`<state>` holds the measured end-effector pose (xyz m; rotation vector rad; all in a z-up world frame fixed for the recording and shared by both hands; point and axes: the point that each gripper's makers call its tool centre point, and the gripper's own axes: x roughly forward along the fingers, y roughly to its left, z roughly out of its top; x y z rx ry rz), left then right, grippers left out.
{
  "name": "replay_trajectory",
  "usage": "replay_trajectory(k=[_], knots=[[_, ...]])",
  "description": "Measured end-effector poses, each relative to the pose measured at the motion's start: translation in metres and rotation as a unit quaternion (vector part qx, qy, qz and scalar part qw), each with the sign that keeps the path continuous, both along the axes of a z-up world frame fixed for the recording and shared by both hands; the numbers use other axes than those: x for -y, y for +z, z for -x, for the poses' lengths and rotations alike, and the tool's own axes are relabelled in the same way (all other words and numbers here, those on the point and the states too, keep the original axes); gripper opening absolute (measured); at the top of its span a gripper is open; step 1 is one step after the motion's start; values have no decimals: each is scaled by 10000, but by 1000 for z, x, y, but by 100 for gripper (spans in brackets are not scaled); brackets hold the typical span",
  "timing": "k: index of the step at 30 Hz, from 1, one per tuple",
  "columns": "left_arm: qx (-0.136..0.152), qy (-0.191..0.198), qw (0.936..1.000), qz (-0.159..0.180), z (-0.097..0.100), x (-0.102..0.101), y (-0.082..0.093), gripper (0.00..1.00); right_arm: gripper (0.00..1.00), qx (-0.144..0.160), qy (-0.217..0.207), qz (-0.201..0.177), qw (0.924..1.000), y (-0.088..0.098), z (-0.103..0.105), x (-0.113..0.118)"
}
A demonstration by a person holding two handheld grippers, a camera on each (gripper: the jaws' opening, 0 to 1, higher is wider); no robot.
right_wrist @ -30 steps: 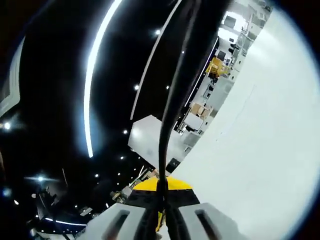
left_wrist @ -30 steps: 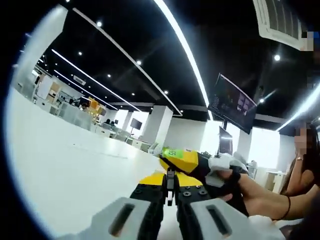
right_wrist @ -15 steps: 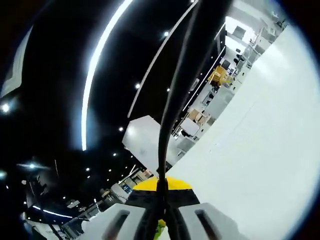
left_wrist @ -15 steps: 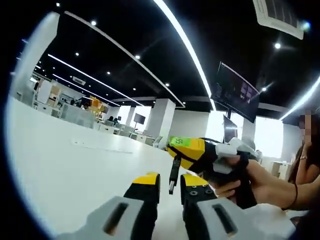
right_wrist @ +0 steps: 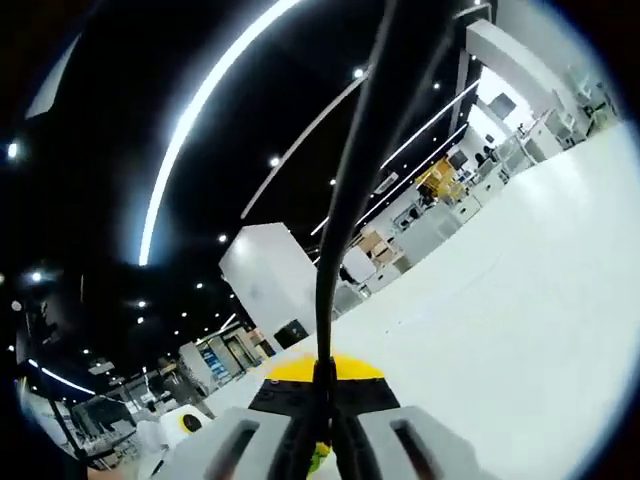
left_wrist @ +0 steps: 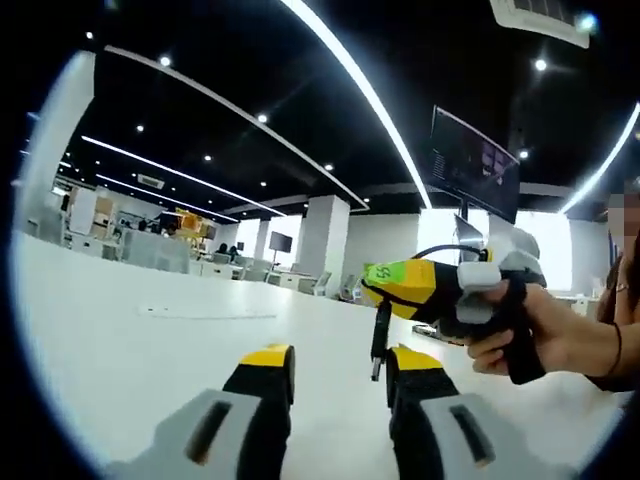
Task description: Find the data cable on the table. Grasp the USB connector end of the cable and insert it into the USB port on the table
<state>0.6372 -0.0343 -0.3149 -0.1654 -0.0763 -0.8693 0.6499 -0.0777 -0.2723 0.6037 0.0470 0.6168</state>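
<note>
Cable [right_wrist: 325,270] pinched between the closed jaws of the right gripper [right_wrist: 322,378], rising straight out of them. In the left gripper view, its plug [left_wrist: 378,348] hangs below that gripper, over the white table [left_wrist: 130,340]. Left gripper [left_wrist: 340,362] jaws spread wide, holding nothing.

Grey slotted shells, black-and-yellow ends on left gripper [left_wrist: 335,365]; yellow-black body, green label on right gripper [right_wrist: 322,372].
</note>
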Motion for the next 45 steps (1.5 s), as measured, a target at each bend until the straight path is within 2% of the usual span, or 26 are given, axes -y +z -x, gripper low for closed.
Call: replay_trajectory(k=[4, 13, 17, 25, 28, 30, 37, 41, 45], knots=[[41, 0, 9999, -95, -12, 5, -1, 38, 5, 94, -201, 587, 9980, 1, -13, 5], [79, 45, 9997, -232, -41, 14, -4, 40, 5, 78, -586, 1206, 9909, -3, -42, 18], [17, 70, 9996, -289, -57, 18, -7, 40, 5, 28, -802, 1348, 9876, -3, -56, 30], [78, 232, 9989, -411, -93, 24, -7, 39, 5, 77, -1166, 1631, 9797, 8, -89, 55], [48, 255, 9983, -513, -106, 28, -10, 44, 5, 17, -1242, 1674, 9780, 11, -105, 60], [14, 254, 9978, -612, -114, 30, -13, 47, 5, 19, -1298, 1775, 9755, 13, -116, 61], [-52, 224, 9978, -626, -136, 35, -14, 48, 5, 68, -1367, 2133, 9674, 19, -156, 57], [-218, 78, 9977, -641, -145, 42, -19, 50, 5, -6, -1385, 2304, 9632, 13, -177, 60], [-229, 65, 9971, -725, -151, 44, -21, 56, 5, -55, -1404, 2462, 9590, 8, -191, 63]])
